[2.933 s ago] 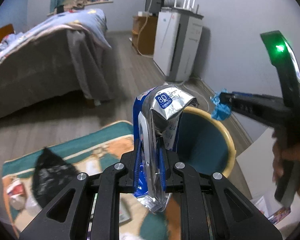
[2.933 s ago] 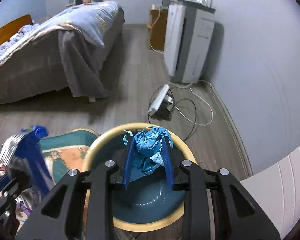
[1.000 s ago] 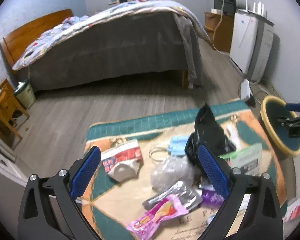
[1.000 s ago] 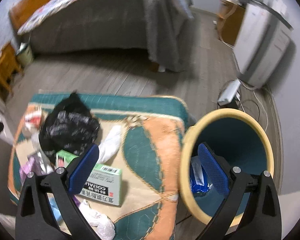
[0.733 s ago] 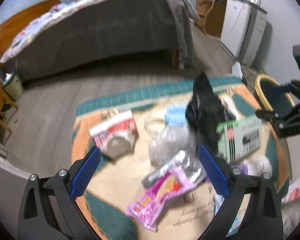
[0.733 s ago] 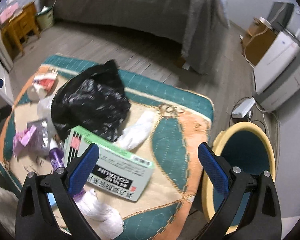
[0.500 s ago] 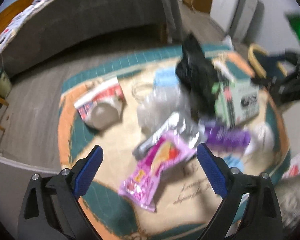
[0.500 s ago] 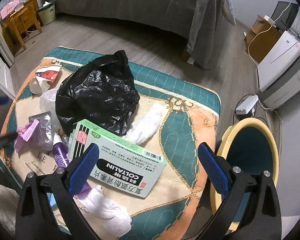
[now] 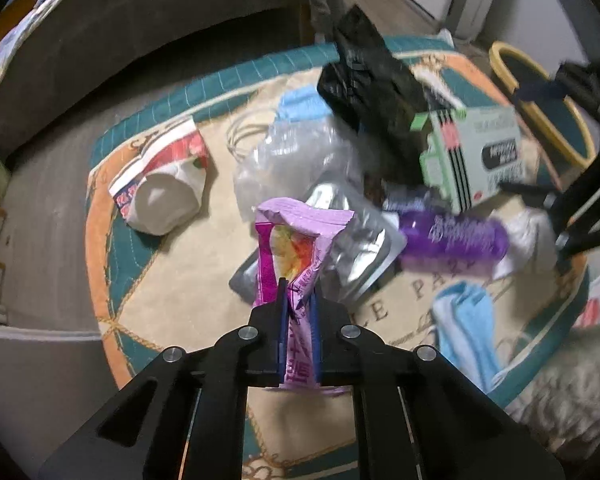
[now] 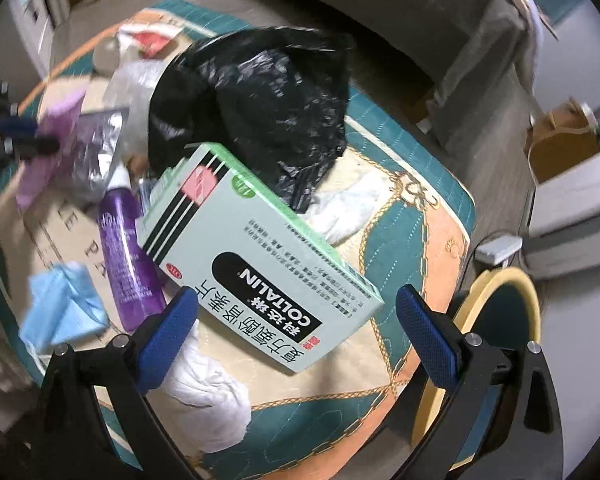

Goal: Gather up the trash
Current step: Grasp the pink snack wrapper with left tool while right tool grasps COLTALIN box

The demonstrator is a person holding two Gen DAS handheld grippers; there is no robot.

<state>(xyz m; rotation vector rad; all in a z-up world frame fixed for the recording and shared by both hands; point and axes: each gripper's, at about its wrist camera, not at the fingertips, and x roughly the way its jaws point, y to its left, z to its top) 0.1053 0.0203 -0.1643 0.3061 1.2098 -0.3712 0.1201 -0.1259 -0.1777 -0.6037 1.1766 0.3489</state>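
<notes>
My left gripper is shut on a pink snack wrapper that lies on the rug among the trash. My right gripper is open, its fingers on either side of the near end of a pale green COLTALIN box, just above it. The box also shows in the left wrist view. The yellow-rimmed teal bin stands off the rug's right edge. The pink wrapper shows blurred at far left in the right wrist view.
On the patterned rug lie a black plastic bag, a purple bottle, a silver foil pouch, white tissue, blue cloth, a crushed red-and-white cup and clear plastic. A bed stands behind.
My left gripper has dropped to the rug and shut on the pink wrapper. My right gripper, still open, has come down over the green box.
</notes>
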